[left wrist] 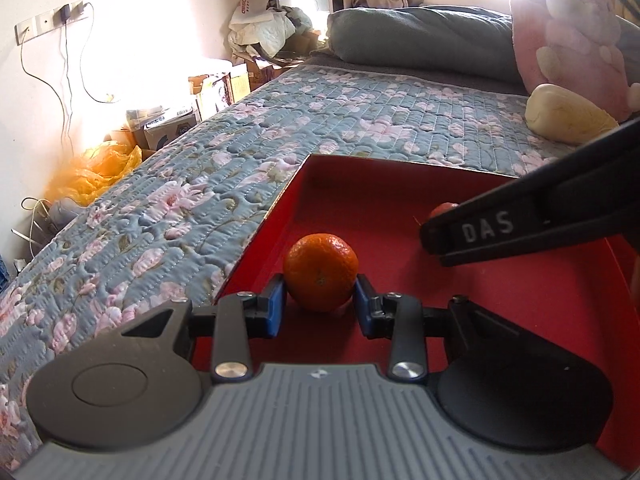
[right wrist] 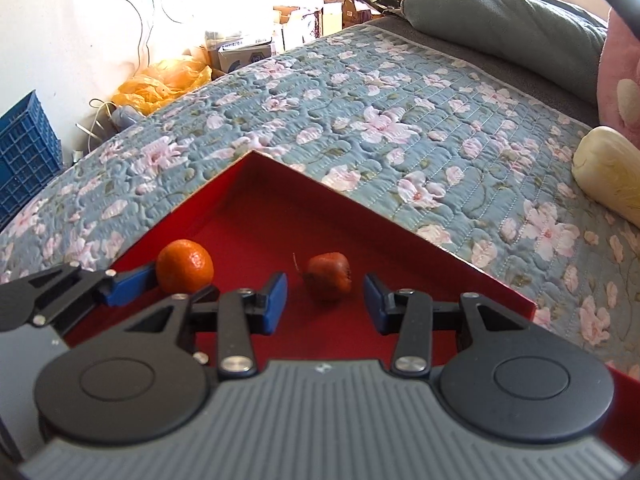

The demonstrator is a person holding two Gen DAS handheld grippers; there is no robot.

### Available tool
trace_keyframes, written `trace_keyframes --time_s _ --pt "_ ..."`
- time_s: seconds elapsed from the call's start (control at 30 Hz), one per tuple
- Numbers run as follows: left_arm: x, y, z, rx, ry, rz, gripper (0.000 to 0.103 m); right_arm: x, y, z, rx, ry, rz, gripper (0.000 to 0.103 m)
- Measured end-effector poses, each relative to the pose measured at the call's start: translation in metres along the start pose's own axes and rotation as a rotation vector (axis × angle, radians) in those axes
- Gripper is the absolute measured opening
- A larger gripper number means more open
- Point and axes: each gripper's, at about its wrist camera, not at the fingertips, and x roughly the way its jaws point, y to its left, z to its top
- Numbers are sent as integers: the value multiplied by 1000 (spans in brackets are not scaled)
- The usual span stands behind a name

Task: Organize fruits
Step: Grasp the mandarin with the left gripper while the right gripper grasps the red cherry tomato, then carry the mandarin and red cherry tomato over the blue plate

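Partly hidden: the red fruit (left wrist: 442,211) sits behind the right tongs (left wrist: 434,242) in the left wrist view, only its top showing. Orange (left wrist: 321,271) rests on the floor of the red box (left wrist: 520,300), which sits on the floral bed quilt (left wrist: 200,184). Left tongs (left wrist: 320,305) reach low into the box, blue pads touching both sides of the orange. Right tongs (right wrist: 325,303) stand wide, empty, just short of the red fruit (right wrist: 329,276).
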Motion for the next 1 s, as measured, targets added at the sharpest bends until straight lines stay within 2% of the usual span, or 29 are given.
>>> trace_keyframes --time_s 0.1,0.13,0.43,1.0 --pt "-5 -1 0 11 -6 -7 42 11 7 3 -30 15 -16 45" --pt "-5 -1 0 14 -6 -10 42 14 10 4 -48 23 -28 39" --pt "-5 7 1 4 11 -25 42 12 10 4 -28 33 -26 36" --pt "-65 9 1 49 -45 -55 42 -79 11 -15 47 -61 -45 36"
